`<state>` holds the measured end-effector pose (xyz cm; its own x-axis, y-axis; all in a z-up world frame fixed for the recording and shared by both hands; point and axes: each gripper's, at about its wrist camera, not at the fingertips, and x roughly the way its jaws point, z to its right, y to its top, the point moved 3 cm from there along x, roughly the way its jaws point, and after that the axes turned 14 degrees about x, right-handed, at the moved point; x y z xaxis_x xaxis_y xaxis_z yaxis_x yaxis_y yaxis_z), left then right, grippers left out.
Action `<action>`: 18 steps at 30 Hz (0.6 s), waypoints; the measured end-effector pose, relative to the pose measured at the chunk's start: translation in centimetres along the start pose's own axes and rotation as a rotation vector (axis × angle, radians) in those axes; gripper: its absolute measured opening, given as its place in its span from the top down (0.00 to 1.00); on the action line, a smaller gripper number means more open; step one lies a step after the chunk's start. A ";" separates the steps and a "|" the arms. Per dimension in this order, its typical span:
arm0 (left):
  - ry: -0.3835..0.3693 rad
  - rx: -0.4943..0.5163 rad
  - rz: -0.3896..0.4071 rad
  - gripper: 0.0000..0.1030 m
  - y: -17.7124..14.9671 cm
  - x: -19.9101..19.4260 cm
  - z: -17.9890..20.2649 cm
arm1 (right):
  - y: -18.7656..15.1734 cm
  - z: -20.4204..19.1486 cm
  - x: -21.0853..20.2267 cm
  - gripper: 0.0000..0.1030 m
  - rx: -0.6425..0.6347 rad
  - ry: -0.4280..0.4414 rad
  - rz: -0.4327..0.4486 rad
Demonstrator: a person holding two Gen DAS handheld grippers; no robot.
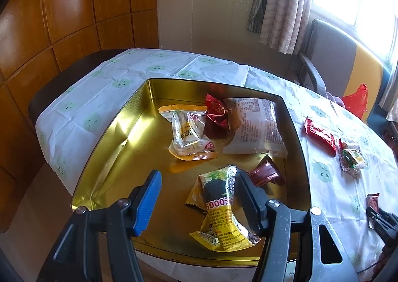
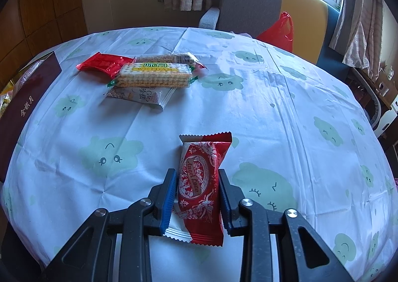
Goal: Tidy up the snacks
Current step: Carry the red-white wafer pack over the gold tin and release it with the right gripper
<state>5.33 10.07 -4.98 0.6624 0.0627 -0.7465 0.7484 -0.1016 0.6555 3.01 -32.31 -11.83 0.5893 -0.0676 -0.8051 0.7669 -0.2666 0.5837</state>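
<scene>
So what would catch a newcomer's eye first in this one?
Probably the gold tin filling the left wrist view, several snack packets lying inside. Next, the red patterned packet between the right gripper fingers on the cloud-print tablecloth, with a small snack pile further back.

The worktop wears a white cloth printed with pale green smiling clouds. The tin tray shines gold inside. A yellow packet shows a black ball. The wafer packet is red with white lace scrollwork; a biscuit pack is yellow-green.
</scene>
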 end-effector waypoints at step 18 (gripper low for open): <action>0.111 -0.099 0.034 0.39 -0.1 0.1 -5.3 | 0.4 -23.3 -9.2 0.72 -0.335 0.565 -0.059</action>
<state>5.52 15.32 -4.54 0.6829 0.1707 -0.7103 0.7218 -0.0079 0.6921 3.83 -9.45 -1.75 0.5162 0.4772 -0.7112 0.7862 0.0653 0.6145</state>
